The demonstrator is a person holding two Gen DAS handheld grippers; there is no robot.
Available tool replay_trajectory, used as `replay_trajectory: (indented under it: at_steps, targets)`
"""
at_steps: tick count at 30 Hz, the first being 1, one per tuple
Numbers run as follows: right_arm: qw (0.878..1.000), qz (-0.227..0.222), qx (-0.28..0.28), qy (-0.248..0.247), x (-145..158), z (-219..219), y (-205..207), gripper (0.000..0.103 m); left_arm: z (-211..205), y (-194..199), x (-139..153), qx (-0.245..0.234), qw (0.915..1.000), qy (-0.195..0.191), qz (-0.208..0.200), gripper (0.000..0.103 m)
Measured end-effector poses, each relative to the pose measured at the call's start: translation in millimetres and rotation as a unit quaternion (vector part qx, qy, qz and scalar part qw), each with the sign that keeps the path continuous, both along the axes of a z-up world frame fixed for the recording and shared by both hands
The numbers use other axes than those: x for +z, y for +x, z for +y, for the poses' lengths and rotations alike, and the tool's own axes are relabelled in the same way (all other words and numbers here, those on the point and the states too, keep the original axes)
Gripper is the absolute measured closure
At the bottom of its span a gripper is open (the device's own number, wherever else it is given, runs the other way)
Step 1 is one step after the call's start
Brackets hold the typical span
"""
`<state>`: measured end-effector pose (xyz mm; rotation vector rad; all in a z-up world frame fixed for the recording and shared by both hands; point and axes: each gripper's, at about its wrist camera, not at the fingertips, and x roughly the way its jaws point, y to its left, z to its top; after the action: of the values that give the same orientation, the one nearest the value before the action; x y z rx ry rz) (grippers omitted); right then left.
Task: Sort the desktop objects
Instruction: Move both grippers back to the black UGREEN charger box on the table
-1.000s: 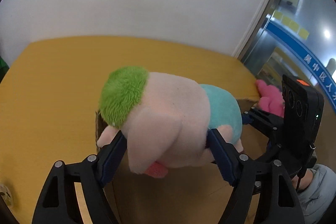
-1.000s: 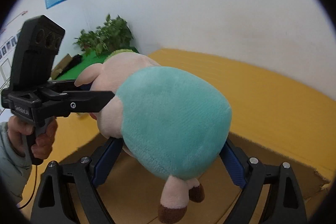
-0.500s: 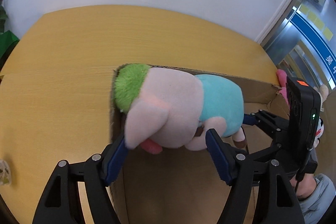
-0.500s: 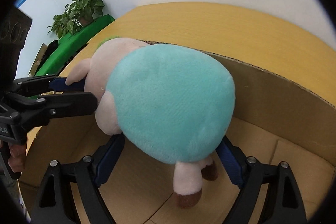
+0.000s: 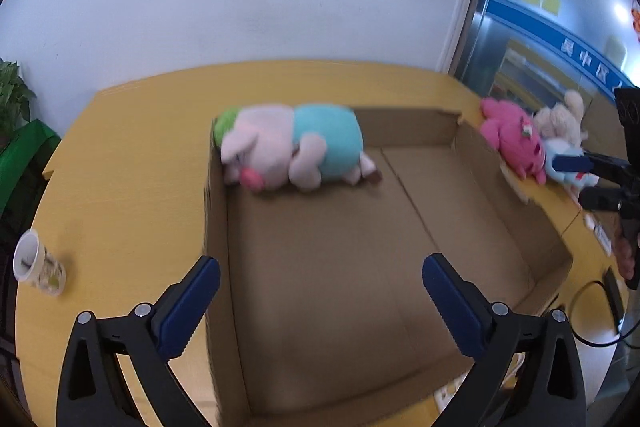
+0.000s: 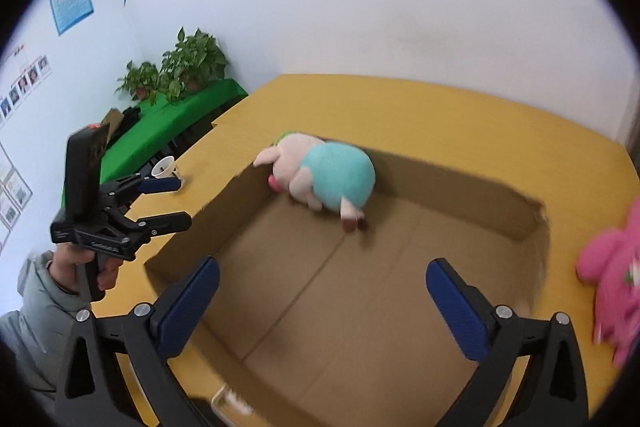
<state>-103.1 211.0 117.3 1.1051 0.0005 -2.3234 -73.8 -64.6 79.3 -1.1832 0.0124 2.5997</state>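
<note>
Paper cup [image 5: 38, 263] sits on the tabletop [image 5: 120, 187] left of the cardboard box [image 5: 216, 235]; leave it for now. Your pig plush [image 5: 292, 151] lies in the box's far left corner, so that drop looks done. Both left tongs [image 5: 320, 291] and right tongs [image 6: 322, 291] hang wide open, holding nothing. Next, I'd go for the pink plush [image 5: 512, 143] just right of the box.

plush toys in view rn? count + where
4. Pig plush lies in the cardboard box, far-left corner. Pink plush, cream plush and light-blue plush are piled outside its right wall; more may hide behind them.
</note>
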Motion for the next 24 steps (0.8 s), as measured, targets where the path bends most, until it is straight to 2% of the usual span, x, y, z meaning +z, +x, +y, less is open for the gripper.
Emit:
replay_trajectory:
  at_steps: [2, 3, 6, 8, 11, 15, 17, 20, 24]
  targets:
    - [0.999, -0.033, -0.025, 0.034, -30.1, 14.3, 15.1, 0.000, 0.9, 18.6, -17.2, 0.007, 0.9998, -0.006, -0.020, 0.000]
    - [0.997, -0.051, -0.039, 0.043, -45.1, 22.4, 21.0, 0.000, 1.7, 13.6, -25.1, 0.008, 0.9994, -0.004, -0.032, 0.000]
    - [0.992, -0.100, -0.069, 0.019, -81.3, 43.6, 34.8, 0.000, 2.0, 24.1, -52.0, 0.016, 0.9977, 0.008, -0.065, 0.000]
    - [0.990, -0.105, -0.088, 0.037, -95.9, 51.4, 39.1, 0.001, 3.2, 32.2, -63.4, 0.022, 0.9969, 0.007, -0.075, 0.001]
    - [0.992, -0.080, -0.086, 0.054, -98.1, 55.3, 47.1, 0.003, 13.2, 40.6, -64.6, 0.017, 0.9971, -0.018, -0.071, 0.001]
    - [0.990, -0.071, -0.105, 0.060, -87.8, 58.4, 50.9, 0.003, 13.2, 43.1, -60.0, 0.022, 0.9971, -0.008, -0.073, 0.001]
    - [0.989, -0.051, -0.121, 0.072, -72.0, 59.3, 60.9, 0.003, 10.3, 49.1, -48.8, 0.033, 0.9980, -0.001, -0.055, 0.001]
    - [0.992, 0.000, -0.115, 0.050, -42.8, 61.4, 81.6, 0.002, 14.9, 75.6, -12.1, 0.044, 0.9988, -0.007, 0.022, 0.001]
    - [0.989, 0.070, -0.126, 0.031, -3.2, 56.4, 119.3, 0.001, 25.4, 116.4, 33.9, 0.051, 0.9918, -0.007, 0.117, 0.000]
